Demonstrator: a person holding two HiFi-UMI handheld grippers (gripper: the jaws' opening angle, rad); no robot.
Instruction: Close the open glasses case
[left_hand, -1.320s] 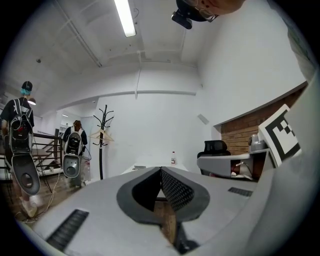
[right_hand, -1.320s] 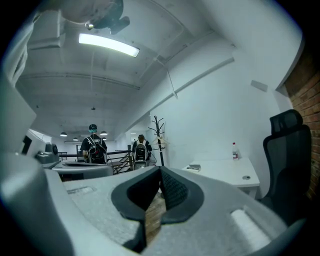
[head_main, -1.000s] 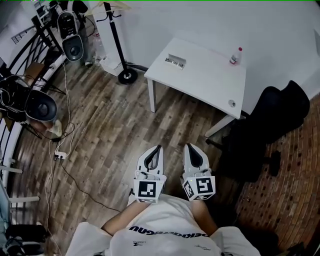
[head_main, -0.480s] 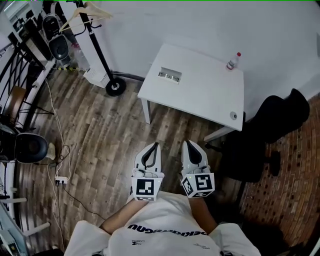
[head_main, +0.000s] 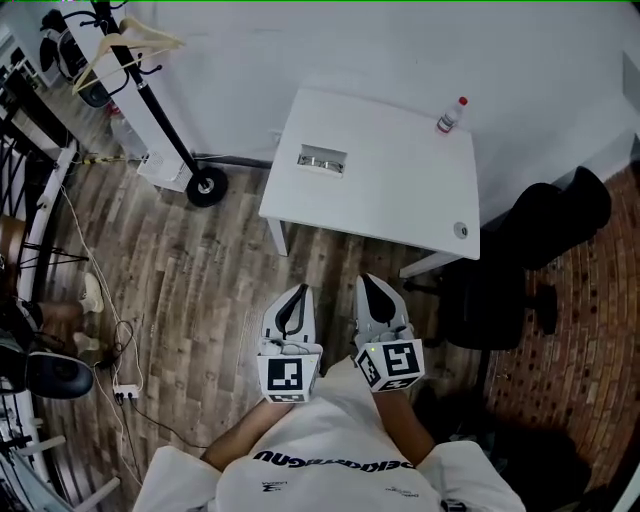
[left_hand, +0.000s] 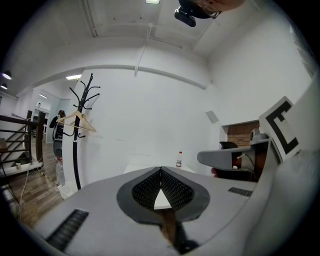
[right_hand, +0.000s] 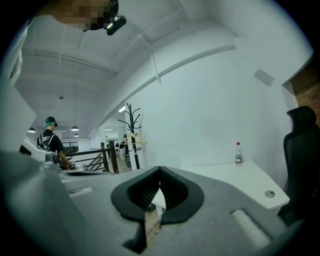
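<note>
While two hand-held grippers are clenched empty, one glasses case and one bottle top one table.

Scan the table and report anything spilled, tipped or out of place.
Nothing stands out. The glasses case lies flat on the white table, the bottle stands upright at its far corner, and nothing is spilled.
</note>
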